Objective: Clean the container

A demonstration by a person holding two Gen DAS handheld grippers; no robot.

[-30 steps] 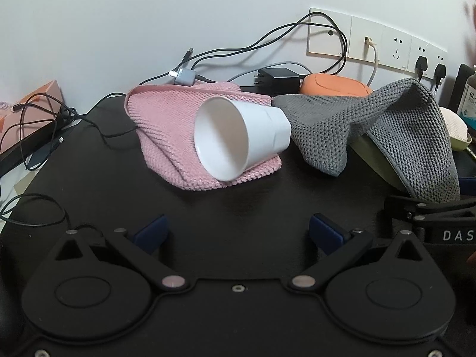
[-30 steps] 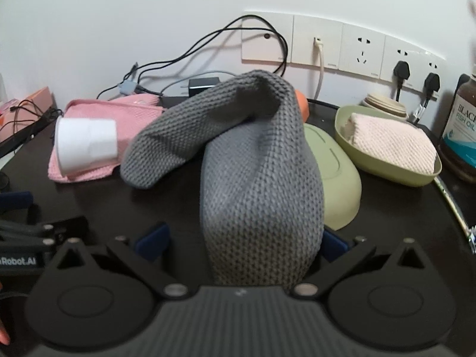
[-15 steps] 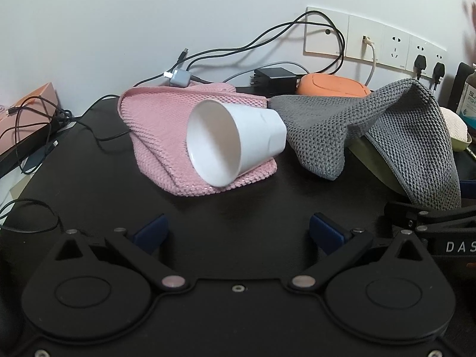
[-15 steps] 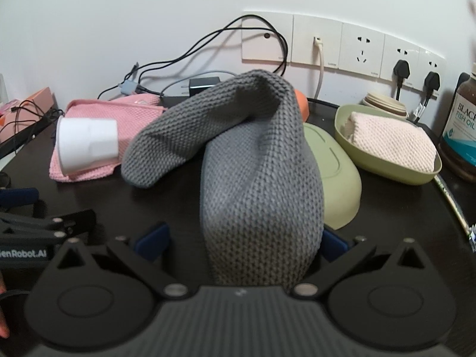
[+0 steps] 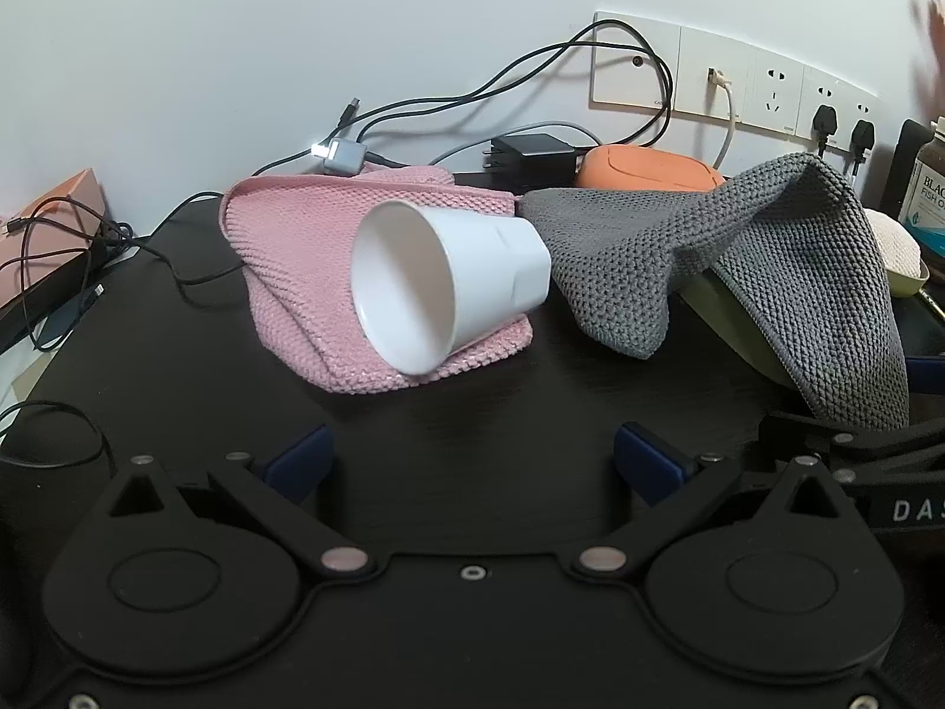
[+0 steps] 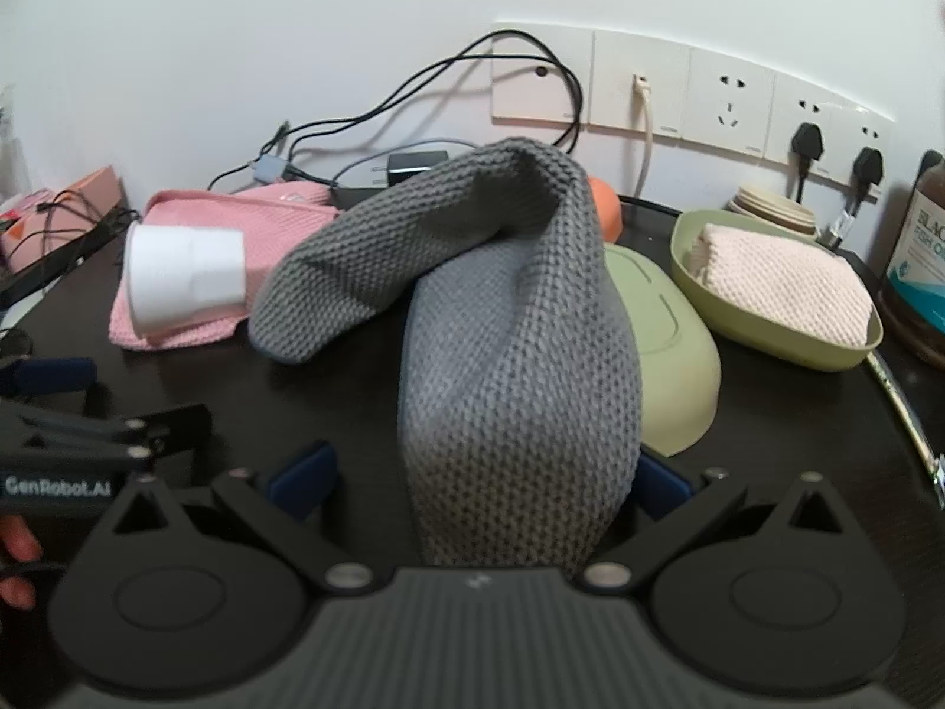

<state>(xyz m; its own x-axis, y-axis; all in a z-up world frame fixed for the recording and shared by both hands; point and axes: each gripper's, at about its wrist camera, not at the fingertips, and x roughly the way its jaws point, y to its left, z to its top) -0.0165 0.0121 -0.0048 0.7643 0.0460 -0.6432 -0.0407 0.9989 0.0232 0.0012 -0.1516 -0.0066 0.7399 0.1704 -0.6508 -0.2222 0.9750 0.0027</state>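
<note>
Loose black cables [image 5: 71,248] trail across the far left of the dark worktop [image 5: 177,390]. Next comes a folded pink cloth [image 5: 295,248] with a white cup [image 5: 449,283] lying tipped on it, mouth facing the left gripper [image 5: 472,461], whose fingers stand apart, holding nothing. Right of it, a grey knitted cloth [image 6: 520,366] drapes over a green lid [image 6: 673,354], its end clamped in the right gripper [image 6: 484,484]. Only the right view shows the green dish [image 6: 768,325] holding a pale cloth [image 6: 779,283]. The cup looks plain and clean.
</note>
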